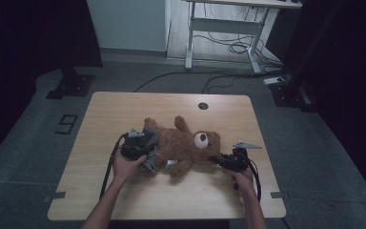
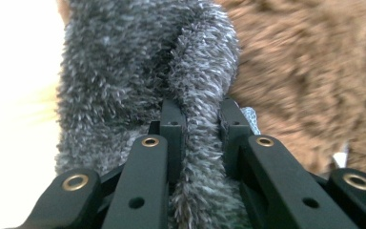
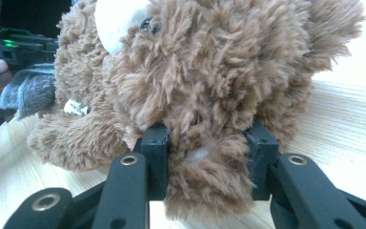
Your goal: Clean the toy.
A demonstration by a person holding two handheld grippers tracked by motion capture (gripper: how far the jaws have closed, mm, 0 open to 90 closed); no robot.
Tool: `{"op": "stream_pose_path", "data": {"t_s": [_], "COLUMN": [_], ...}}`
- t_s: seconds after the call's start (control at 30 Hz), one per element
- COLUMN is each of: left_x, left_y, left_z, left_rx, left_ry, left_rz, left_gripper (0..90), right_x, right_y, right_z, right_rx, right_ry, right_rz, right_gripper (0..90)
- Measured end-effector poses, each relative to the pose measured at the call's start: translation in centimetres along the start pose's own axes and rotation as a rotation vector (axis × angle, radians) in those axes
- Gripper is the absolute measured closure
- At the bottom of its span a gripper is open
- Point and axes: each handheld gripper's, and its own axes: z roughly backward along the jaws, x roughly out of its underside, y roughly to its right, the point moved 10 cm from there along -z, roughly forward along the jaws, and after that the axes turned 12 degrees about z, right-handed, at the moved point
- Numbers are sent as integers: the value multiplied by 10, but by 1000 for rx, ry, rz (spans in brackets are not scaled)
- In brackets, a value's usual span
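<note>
I have the brown plush teddy bear (image 1: 187,145) lying on its back near the middle of the pale wooden worktop (image 1: 124,107), head toward the right edge, legs toward the left edge. Its white muzzle (image 1: 201,139) faces up.

My left gripper (image 1: 145,151) sits at the bear's lower body, on the side toward the left edge, and its jaws are clamped on a fold of fuzzy grey fabric garment (image 2: 138,71). In the left gripper view the grey pile is squeezed into a narrow ridge between the two black pads, with brown fur just beside it on the right. From the high view the grey cloth (image 1: 150,160) lies bunched against the bear's legs, under my left hand (image 1: 126,167).

My right gripper (image 1: 218,161) comes in from the near right part of the worktop, and its jaws are closed on a limb of the bear below the head; in the right gripper view (image 3: 205,162) the brown fur bulges between the pads and rests on the wood. A small white label (image 3: 76,109) shows on the bear's side there, and the other gripper holds the grey cloth farther off.

My right hand (image 1: 244,179) is near the front edge.
</note>
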Motion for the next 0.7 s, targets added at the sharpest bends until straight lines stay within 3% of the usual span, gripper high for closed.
{"op": "stream_pose_path", "data": {"t_s": [0.13,0.27,0.37,0.47,0.63,0.7], "left_x": [0,-12,-28,-42,-56,-55], "left_y": [-6,12,38,65,105,115], "left_z": [5,20,29,28,9,-8], "left_rx": [-24,5,52,89,119,111], "left_ry": [11,75,110,107,86,48], "left_rz": [-1,-35,-82,-128,-184,-207], "left_gripper": [766,770,769,769,768,767], "right_x": [0,0,0,0,0,-1], "right_y": [0,1,1,1,1,1], "right_z": [0,0,0,0,0,0], "right_rx": [-4,-2,0,4,4,8], "right_ry": [2,1,1,4,6,9], "right_rz": [-1,0,1,1,2,7], "right_gripper": [616,616,615,614,611,607]}}
